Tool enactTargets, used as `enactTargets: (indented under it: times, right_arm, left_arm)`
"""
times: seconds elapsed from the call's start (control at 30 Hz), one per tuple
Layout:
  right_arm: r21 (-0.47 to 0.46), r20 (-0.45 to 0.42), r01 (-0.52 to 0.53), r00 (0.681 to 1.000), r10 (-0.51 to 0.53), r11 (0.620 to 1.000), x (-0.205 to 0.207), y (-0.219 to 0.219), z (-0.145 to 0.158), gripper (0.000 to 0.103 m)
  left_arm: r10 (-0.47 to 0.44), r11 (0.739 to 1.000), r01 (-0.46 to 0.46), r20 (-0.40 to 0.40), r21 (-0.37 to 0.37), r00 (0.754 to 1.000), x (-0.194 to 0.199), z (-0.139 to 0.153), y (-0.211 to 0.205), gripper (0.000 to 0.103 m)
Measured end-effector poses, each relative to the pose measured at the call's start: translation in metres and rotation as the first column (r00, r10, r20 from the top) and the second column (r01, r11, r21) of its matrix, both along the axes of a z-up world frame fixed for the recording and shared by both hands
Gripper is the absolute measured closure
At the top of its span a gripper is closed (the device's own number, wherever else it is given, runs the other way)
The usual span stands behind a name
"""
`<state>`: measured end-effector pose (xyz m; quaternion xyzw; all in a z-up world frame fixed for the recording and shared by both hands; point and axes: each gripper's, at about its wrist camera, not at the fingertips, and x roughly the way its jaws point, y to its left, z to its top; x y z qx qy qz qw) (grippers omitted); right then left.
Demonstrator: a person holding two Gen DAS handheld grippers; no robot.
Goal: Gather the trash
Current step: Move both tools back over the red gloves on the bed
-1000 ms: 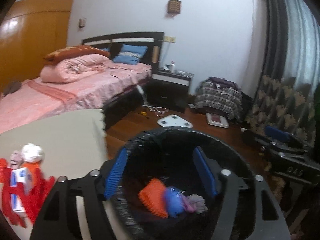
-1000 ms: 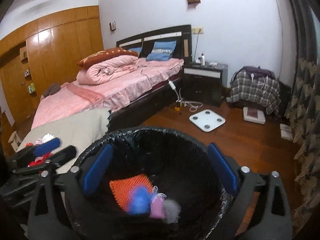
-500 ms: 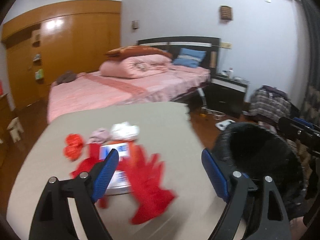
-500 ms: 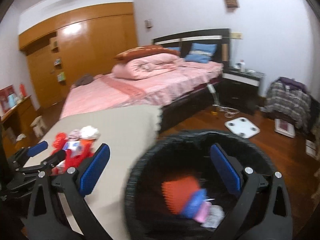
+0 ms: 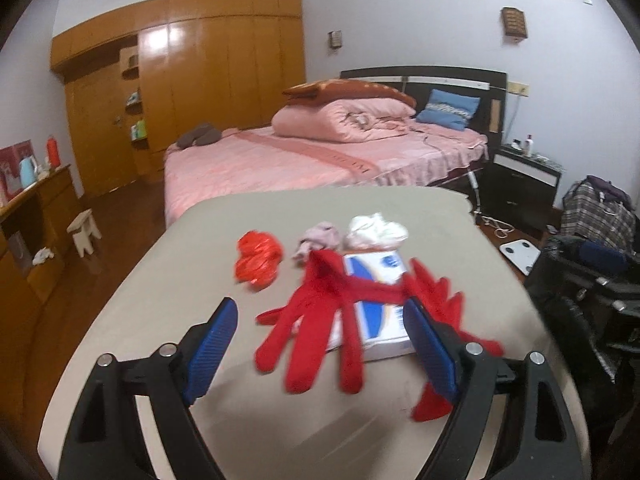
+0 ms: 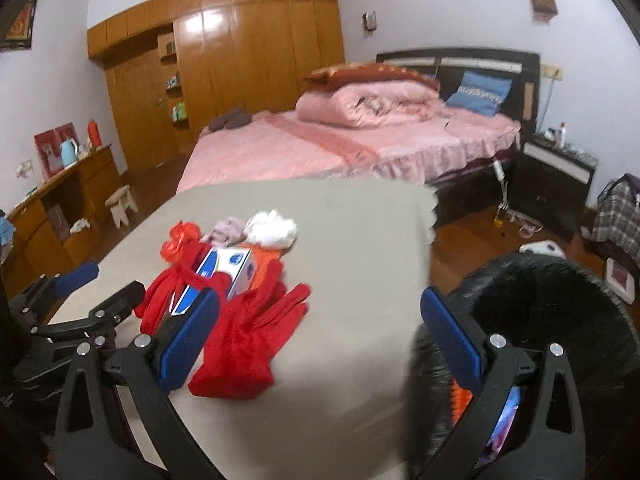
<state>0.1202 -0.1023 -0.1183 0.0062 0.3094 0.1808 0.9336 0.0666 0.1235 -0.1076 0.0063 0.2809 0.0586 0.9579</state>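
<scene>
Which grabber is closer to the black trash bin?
The right. The right gripper hangs with one finger over the trash bin's rim. The left gripper is over the table, around the red gloves, with the bin off to its side.

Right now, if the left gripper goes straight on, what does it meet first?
Probably the red glove draped over the white-and-blue box; depth is unclear. The left gripper has open, empty jaws.
</scene>
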Motion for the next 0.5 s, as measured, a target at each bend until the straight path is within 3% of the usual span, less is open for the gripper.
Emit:
enactTargets:
  times: [0.43,0.5]
  right_arm:
    - [-0.063,-0.113,-0.083,0.991,0.075,0.995,0.012,0.042,-0.045,0.006]
    - [-0.063,-0.127,-0.090,0.989,0.082,0.994,0.012,0.044,-0.050,0.011]
  left_arm:
    - [0.042,0.999,-0.043,-0.041,-0.025,0.998,-0.002,-0.021,0.022,0.020]
    - [0.043,0.999,-0.044,-0.044,-0.028,0.998,-0.001,-0.023,0.022,0.020]
